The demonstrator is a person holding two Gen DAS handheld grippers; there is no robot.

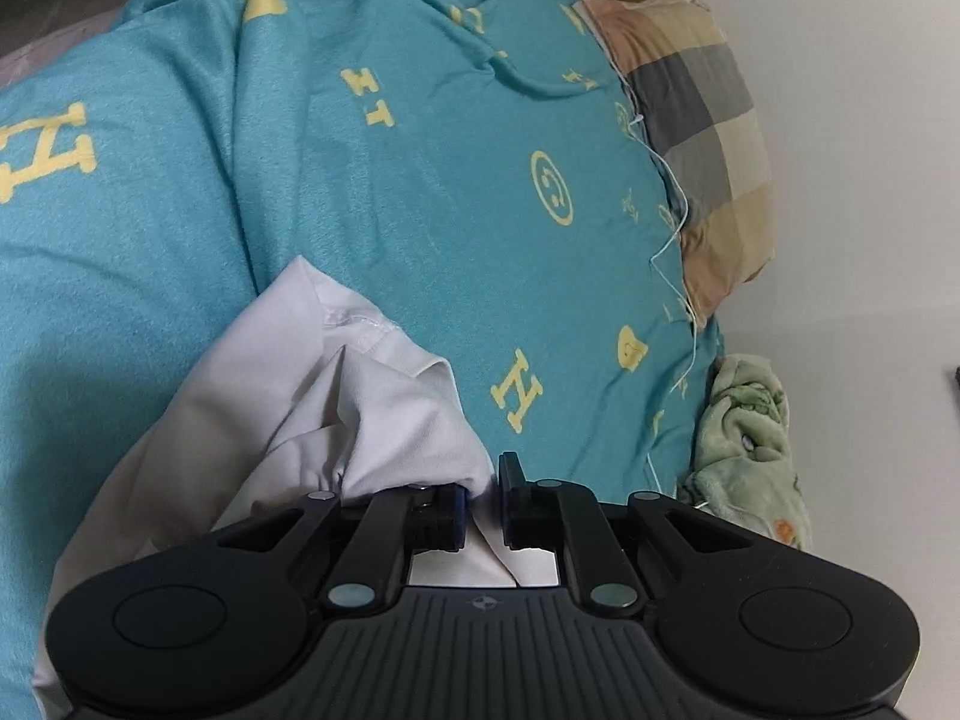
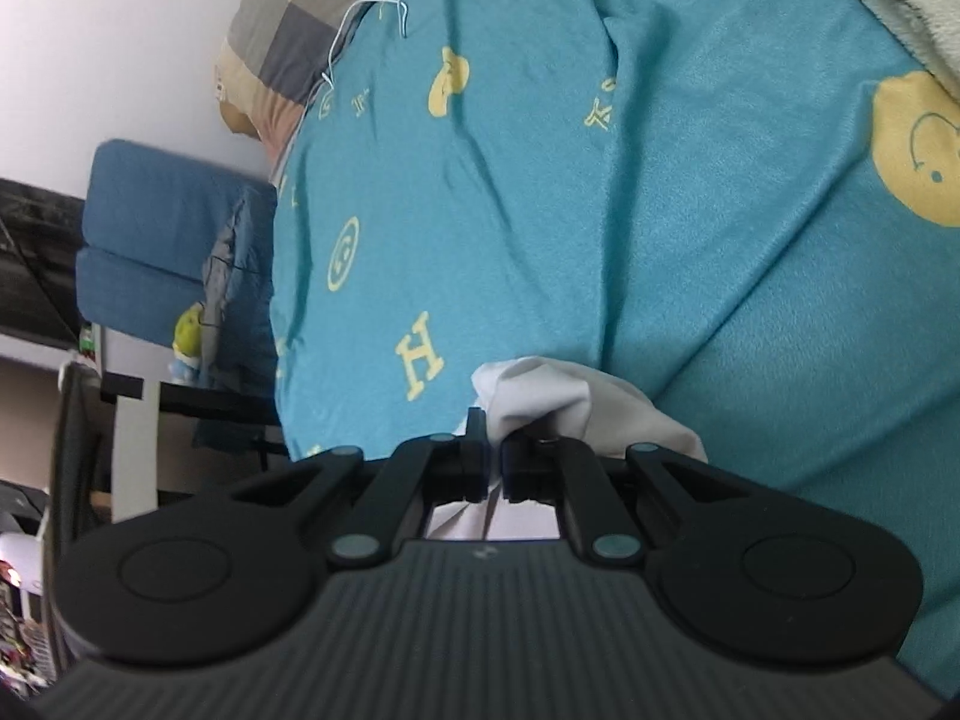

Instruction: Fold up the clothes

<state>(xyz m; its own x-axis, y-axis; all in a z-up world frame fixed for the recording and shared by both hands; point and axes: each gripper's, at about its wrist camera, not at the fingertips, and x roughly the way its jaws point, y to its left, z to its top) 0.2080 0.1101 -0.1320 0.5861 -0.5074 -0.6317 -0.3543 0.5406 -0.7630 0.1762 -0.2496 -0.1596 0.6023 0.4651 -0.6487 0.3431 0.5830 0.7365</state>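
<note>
A white garment (image 1: 336, 396) hangs bunched over a teal bedsheet with yellow letters and smiley prints (image 1: 420, 150). My left gripper (image 1: 483, 495) is shut on a fold of this white cloth, which spills out to the left of the fingers. In the right wrist view my right gripper (image 2: 493, 459) is shut on another part of the white garment (image 2: 558, 396), which bulges out above and to the right of the fingers. The teal sheet (image 2: 600, 210) fills the view behind it. The rest of the garment is hidden under the grippers.
A checked pillow (image 1: 702, 120) lies at the sheet's far right edge, also seen in the right wrist view (image 2: 288, 42). A green fleece blanket (image 1: 744, 444) is bunched at the right. A blue chair (image 2: 156, 240) and a dark desk stand beside the bed.
</note>
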